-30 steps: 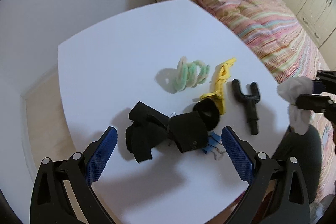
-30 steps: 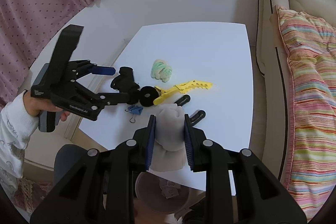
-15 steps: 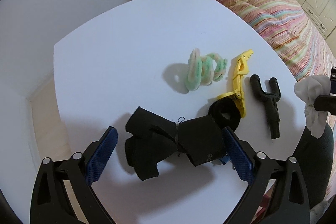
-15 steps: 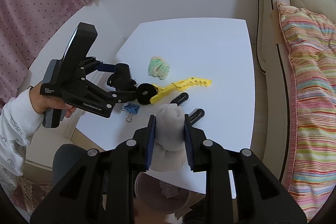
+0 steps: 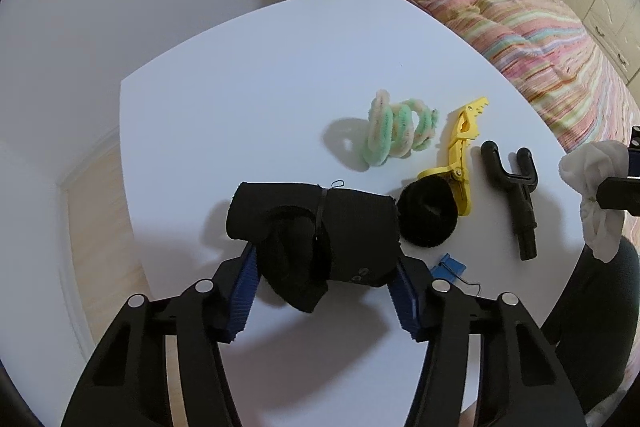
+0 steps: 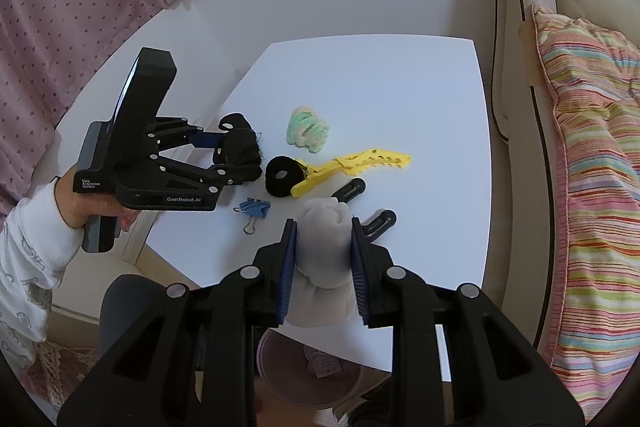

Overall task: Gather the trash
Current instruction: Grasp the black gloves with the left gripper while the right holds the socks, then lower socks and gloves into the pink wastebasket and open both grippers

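— While I hold both claws over the white surface (image 6: 400,99), what do you make of the bin?

— Below the near edge, under my right claw (image 6: 323,259), I see a round translucent bin (image 6: 308,375). Something pale and printed, perhaps a scrap of paper, lies at its bottom; I cannot tell more than that.

— And the right claw itself?

— It is clamped on a crumpled white tissue wad (image 6: 322,247), both blue pads pressed into its sides, held above the surface edge and roughly over the bin.

— The left one?

— My left claw (image 5: 326,275) is narrowed around a bundle of black cloth (image 5: 312,227), pads touching both sides. I cannot tell whether the bundle is off the surface.

— What lies loose?

— A black fuzzy ring (image 5: 428,213) just beside the cloth, touching a yellow toothed clip (image 5: 460,163). Beyond them, a green and cream fuzzy coil (image 5: 400,131). A black forked plastic piece (image 5: 516,195) lies apart to the right, and a blue binder clip (image 5: 448,267) is near the left claw's right finger.
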Action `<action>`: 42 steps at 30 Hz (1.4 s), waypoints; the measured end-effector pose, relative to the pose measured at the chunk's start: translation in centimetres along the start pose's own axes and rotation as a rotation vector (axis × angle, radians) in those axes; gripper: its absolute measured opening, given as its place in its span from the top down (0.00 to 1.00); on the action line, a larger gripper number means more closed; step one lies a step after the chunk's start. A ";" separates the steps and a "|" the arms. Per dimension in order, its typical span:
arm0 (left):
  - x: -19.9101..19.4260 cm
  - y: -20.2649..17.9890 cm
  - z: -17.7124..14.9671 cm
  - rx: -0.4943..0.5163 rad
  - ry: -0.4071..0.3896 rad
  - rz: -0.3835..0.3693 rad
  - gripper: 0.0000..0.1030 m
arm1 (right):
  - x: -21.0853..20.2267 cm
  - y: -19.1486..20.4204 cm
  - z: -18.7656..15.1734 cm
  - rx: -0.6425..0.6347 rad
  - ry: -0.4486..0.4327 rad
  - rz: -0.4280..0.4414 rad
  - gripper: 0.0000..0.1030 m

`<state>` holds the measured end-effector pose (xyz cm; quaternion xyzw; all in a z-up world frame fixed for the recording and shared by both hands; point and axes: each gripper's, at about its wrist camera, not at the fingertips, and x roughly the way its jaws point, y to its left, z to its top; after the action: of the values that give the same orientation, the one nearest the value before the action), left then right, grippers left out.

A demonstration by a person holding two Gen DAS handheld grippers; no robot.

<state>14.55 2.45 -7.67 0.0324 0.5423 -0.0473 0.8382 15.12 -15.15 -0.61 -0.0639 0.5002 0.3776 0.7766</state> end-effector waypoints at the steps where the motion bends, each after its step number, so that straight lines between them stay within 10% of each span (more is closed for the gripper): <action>1: -0.2 0.1 -0.1 -0.005 -0.007 -0.002 0.46 | 0.0 0.1 0.0 -0.002 0.000 0.000 0.75; 42: -13.3 -8.8 -9.7 -0.025 -0.266 -0.059 0.47 | -6.3 6.2 -6.9 -0.159 -0.055 -0.009 0.75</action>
<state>-0.69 -4.66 0.40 -0.0008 0.4276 -0.0690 0.9013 4.66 -17.36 2.96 -0.1172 0.4467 0.4144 0.7842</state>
